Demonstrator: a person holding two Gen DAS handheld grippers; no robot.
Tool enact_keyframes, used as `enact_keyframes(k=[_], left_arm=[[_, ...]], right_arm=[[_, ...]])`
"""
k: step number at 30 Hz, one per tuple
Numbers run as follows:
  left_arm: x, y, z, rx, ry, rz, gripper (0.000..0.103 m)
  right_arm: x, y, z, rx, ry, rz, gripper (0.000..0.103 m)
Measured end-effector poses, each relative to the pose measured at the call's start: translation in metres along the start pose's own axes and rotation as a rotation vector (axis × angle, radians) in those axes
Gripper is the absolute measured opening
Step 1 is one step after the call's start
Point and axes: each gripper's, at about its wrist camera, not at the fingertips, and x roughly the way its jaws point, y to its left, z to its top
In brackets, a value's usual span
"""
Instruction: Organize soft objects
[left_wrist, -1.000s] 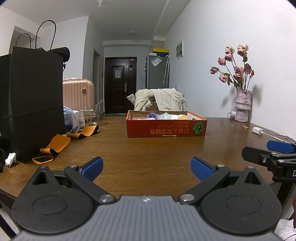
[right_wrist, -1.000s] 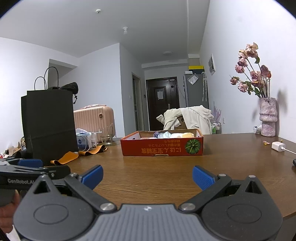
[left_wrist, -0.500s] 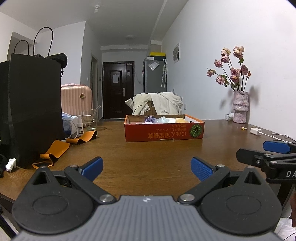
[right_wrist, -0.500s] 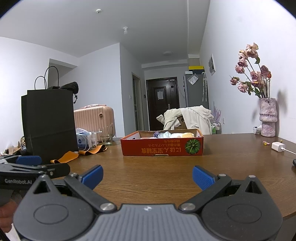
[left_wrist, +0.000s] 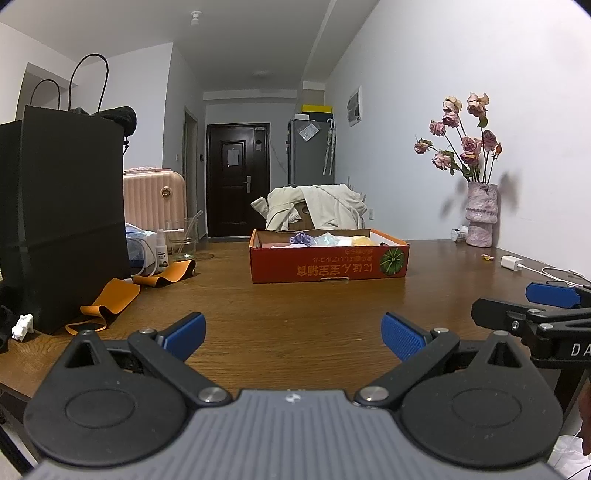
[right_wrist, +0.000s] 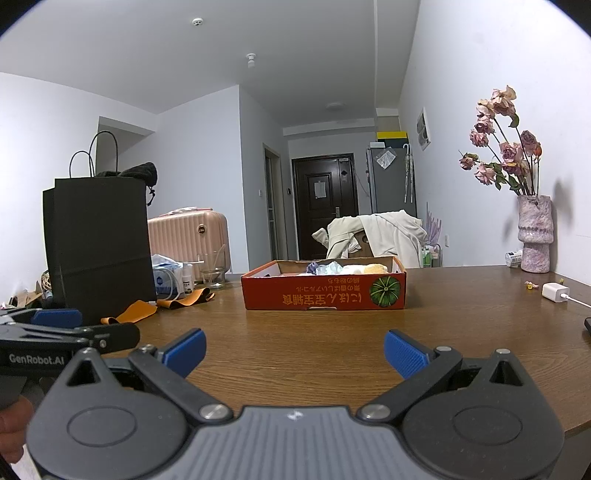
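Observation:
A shallow red cardboard box (left_wrist: 328, 264) stands in the middle of the brown wooden table (left_wrist: 295, 306); it also shows in the right wrist view (right_wrist: 325, 291). Several soft items lie in it: purple (left_wrist: 301, 238), pale blue (left_wrist: 325, 240) and yellow (left_wrist: 364, 240). My left gripper (left_wrist: 293, 332) is open and empty above the table's near edge, well short of the box. My right gripper (right_wrist: 295, 349) is open and empty, level with the left one. Each gripper shows at the other view's side: the right one (left_wrist: 532, 306) and the left one (right_wrist: 70, 328).
A tall black paper bag (left_wrist: 62, 218) stands at the left with an orange strap (left_wrist: 118, 295) beside it. A spray bottle (left_wrist: 161, 253) and a glass (left_wrist: 183, 240) stand behind. A vase of dried roses (left_wrist: 480, 218) and a white charger (left_wrist: 511, 263) are at the right.
The left gripper's view has tilted up and drawn back a little, so the box sits lower and smaller in it. The right gripper has hardly moved. Both stay open.

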Motion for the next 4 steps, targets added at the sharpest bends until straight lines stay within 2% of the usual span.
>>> enact_keyframes(k=[4], left_arm=[[0.0002,0.0,0.0,-0.005,-0.002,0.003,0.103]], right_arm=[[-0.0008,-0.0004,-0.0002,0.001,0.0,0.0,0.103]])
